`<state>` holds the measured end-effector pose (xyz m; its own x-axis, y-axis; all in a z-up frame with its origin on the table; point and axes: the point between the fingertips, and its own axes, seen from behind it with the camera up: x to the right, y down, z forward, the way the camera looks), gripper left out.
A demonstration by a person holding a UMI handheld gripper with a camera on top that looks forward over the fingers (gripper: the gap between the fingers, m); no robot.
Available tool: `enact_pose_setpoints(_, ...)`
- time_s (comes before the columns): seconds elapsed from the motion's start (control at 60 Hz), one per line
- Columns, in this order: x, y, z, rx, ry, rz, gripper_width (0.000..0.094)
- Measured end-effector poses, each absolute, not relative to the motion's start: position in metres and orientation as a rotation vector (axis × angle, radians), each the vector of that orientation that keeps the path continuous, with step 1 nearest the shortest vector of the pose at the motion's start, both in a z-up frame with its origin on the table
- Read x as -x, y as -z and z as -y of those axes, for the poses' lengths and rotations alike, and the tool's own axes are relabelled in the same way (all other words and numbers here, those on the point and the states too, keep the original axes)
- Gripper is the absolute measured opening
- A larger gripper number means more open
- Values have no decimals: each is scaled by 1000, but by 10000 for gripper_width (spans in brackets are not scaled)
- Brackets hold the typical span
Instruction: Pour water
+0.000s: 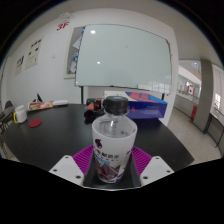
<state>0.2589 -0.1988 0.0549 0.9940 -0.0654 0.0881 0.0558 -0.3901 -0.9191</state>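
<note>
The gripper (110, 165) holds a clear plastic water bottle (111, 140) upright between its two fingers, whose magenta pads (82, 158) press against the bottle's lower body on either side, so the fingers are pinched onto it. The bottle fills the middle of the view directly ahead of the fingers. It has a dark screw cap (116, 103), still on, and a white label with purple and dark print around its waist. The pale finger tips (68, 168) show to each side of the bottle's base. Whether the bottle's bottom rests on the surface or is lifted off it cannot be told. Beyond the bottle stretches a dark tabletop (60, 130). On it, well off to the gripper's left, lies a small red object (35, 122), and farther left stands a white cup-like item (20, 114). Behind the bottle, toward the table's far side, sits a blue box-like object (143, 108) with something pink on top. The room behind is an office-like space: a large whiteboard (122, 58) on the far wall, papers pinned to the wall at left (30, 56), and bright ceiling lights reflected in the board. The hand carrying the gripper is out of view.
</note>
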Motion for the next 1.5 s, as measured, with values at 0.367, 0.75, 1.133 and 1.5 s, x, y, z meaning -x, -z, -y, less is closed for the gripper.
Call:
enact_pose_setpoints(0.367, -263, -59, 192, 1912, 135, -62, 392)
enact_pose_setpoints(0.75, -216, -218, 129, 1723, 679, 126, 391)
enact_pose_setpoints(1.133, 53, -319, 0, 1224, 1357, 1000, 393)
enact_pose_setpoints(1.5, 223, -200, -50, 716, 1578, 1739, 388)
